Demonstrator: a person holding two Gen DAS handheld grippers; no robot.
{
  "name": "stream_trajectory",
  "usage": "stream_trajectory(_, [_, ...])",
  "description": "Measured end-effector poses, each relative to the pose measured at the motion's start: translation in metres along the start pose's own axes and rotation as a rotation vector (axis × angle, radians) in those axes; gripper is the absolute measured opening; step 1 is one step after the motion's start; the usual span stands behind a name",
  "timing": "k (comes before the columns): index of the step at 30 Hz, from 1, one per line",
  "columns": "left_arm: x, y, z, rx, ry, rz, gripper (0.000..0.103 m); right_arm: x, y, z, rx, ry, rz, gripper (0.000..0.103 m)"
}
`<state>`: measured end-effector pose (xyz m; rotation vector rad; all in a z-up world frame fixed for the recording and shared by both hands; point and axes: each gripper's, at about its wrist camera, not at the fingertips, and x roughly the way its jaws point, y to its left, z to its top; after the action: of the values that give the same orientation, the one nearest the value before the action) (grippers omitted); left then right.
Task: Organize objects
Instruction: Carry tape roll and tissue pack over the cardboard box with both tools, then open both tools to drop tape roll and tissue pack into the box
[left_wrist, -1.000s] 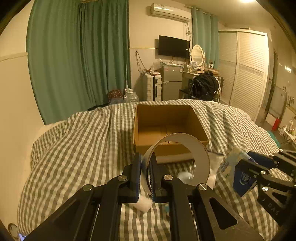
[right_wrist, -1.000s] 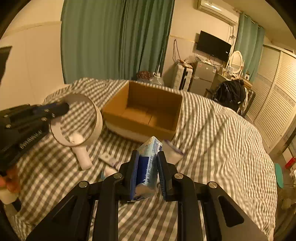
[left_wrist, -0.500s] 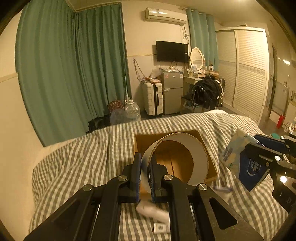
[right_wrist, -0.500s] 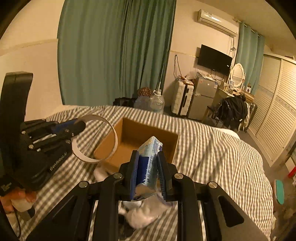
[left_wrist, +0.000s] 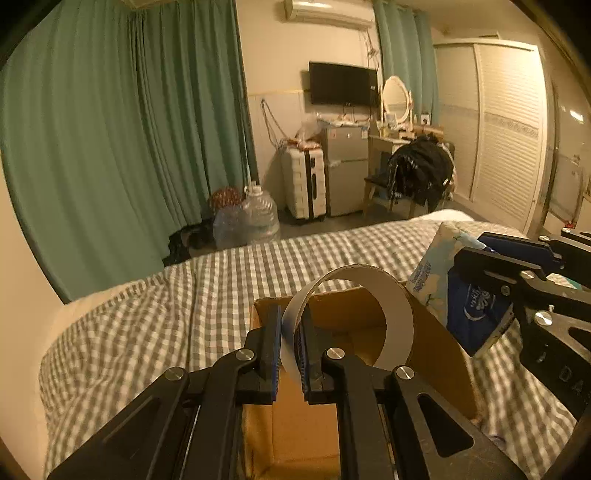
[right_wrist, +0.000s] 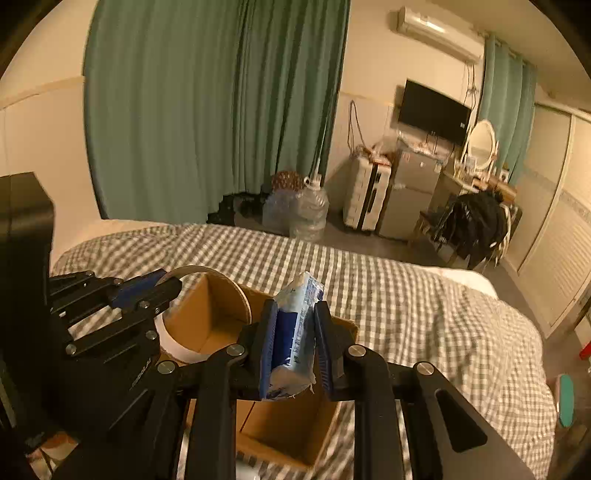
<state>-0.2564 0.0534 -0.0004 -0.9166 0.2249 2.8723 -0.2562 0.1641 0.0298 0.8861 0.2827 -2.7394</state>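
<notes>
An open cardboard box (left_wrist: 436, 354) (right_wrist: 291, 424) lies on the checked bedspread (left_wrist: 147, 332) (right_wrist: 406, 302). My left gripper (left_wrist: 290, 339) (right_wrist: 162, 286) is shut on the wall of a white ring-shaped band (left_wrist: 397, 314) (right_wrist: 177, 347), which hangs over the box's left part. My right gripper (right_wrist: 293, 332) (left_wrist: 480, 254) is shut on a blue and white tissue pack (right_wrist: 295, 325) (left_wrist: 443, 280), held upright over the box's near right part. The box floor below is partly hidden by both grippers.
Past the bed stand green curtains (left_wrist: 129, 129), water jugs (left_wrist: 255, 218), a white suitcase (left_wrist: 304, 184), a small fridge (left_wrist: 345, 166), a chair with a black bag (left_wrist: 421, 173) and a louvred wardrobe (left_wrist: 509, 129). A person's fingers (right_wrist: 55, 443) show at the lower left.
Both grippers have moved forward with the ring and the tissue pack, from short of the box to above it. The small items on the bedspread have passed out of view.
</notes>
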Motion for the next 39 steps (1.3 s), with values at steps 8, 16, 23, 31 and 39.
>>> stream_trajectory(8, [0.066,-0.006,-0.014,0.023,0.084,-0.007,0.009,0.086,-0.020,-0.024,0.044,0.125,0.015,0.020])
stream_trajectory(16, [0.096,-0.003,-0.033,0.015,0.157,-0.010,0.009,0.125,-0.033,-0.048,0.058,0.209,0.026,0.020])
stream_trajectory(23, [0.085,-0.005,-0.028,-0.001,0.161,-0.050,0.030,0.108,-0.035,-0.046,0.092,0.191,0.013,0.030])
stream_trajectory(31, [0.026,0.010,-0.011,-0.039,0.083,-0.037,0.084,0.041,-0.038,-0.022,0.117,0.077,-0.015,0.060])
stream_trajectory(39, [-0.078,0.022,0.019,-0.038,-0.063,-0.030,0.101,-0.062,-0.037,0.004,0.137,-0.071,-0.065,0.084])
